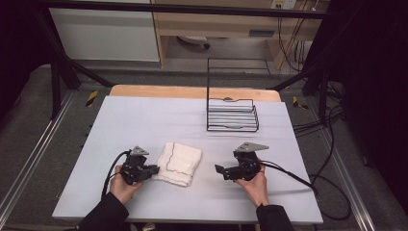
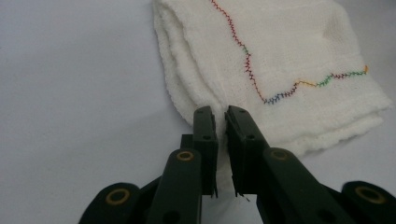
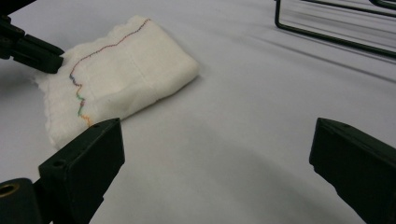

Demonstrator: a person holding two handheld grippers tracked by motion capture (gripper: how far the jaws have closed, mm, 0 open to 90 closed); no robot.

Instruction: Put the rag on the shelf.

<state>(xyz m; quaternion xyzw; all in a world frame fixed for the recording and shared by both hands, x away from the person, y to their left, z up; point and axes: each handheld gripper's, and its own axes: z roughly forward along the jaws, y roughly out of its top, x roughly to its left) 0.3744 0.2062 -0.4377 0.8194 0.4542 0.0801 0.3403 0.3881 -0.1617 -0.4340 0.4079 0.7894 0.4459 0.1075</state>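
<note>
On the left of the high view, the left gripper (image 1: 153,169) lies low over the table (image 1: 144,115), held in the person's left hand (image 1: 124,186), with its black cable curving back toward the sleeve. Its tips meet the near left edge of the folded white towel (image 1: 179,162), which lies flat on the pale table cover, a little left of centre and near the person's side. In the left gripper view the two black fingers (image 2: 205,135) stand nearly together, with only a thin slit between them, and the towel's layered edge (image 2: 196,88) sits right at their tips; a little cloth seems to be caught in the slit, though the pinch itself is hard to make out. A zigzag line of coloured stitching (image 2: 252,79) runs across the towel's top face.

Bare table cover separates the towel from the right gripper (image 1: 220,170), which is held in the right hand (image 1: 255,185) and points left toward the towel without touching it. In the right gripper view its fingers (image 3: 88,158) are spread wide, holding nothing, with open table between them and the towel (image 3: 135,74) farther off at upper left, where the other gripper's tip (image 3: 39,53) rests on its corner.

Behind, toward the right, a black wire rack (image 1: 232,113) stands on the table, well apart from the towel and both grippers.
</note>
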